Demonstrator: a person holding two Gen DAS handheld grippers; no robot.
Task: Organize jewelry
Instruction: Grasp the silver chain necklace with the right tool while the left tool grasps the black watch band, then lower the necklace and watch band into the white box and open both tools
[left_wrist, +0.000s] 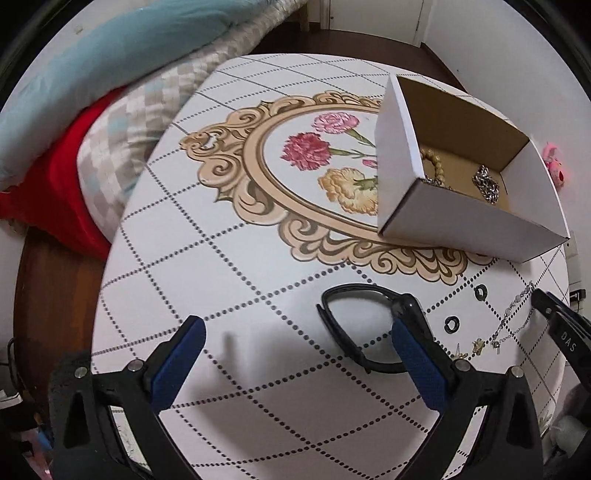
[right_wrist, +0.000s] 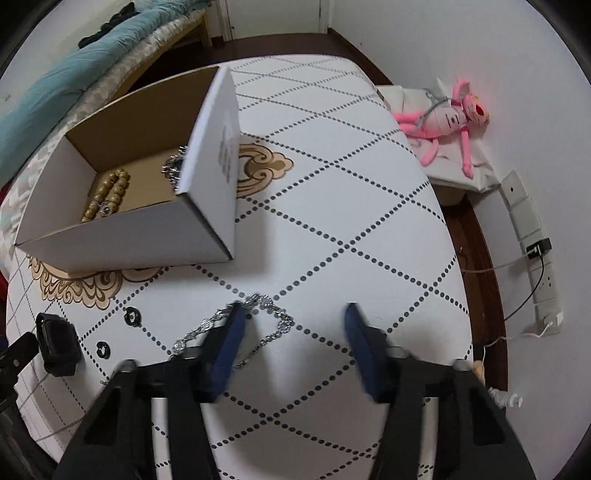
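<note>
In the left wrist view, the left gripper (left_wrist: 297, 334) hangs low over the near part of the table (left_wrist: 207, 280), its blue-padded fingers spread wide with nothing between them. A black watch (left_wrist: 364, 325) lies on the tabletop just inside the right finger; the finger's tip overlaps the watch's body, though whether they touch cannot be told. Right of the watch sit two small dark rings (left_wrist: 451, 324), then a pair of small gold earrings (left_wrist: 476, 346), then a silver chain (left_wrist: 515, 321) running toward the table's right edge, where the tip of the other gripper shows. Beyond these, near the far right corner, stands an open white cardboard box (left_wrist: 461, 221) holding a beaded bracelet (left_wrist: 432, 162) and a bundle of silver chain (left_wrist: 487, 184).

In the right wrist view, the watch (right_wrist: 58, 345) lies at the table's left edge, the two rings (right_wrist: 132, 316) just to its right. The right gripper (right_wrist: 293, 317) is also spread open, holding nothing. The silver chain (right_wrist: 266, 314) lies at its left finger: part stretches out to the finger's left, part loops into the gap between the fingers, close by that left pad and well apart from the right one. The box (right_wrist: 207, 221) stands beyond, toward the far left, with the beads (right_wrist: 109, 194) inside. Off the table's right edge lies a pink plush toy (right_wrist: 443, 122).
</note>
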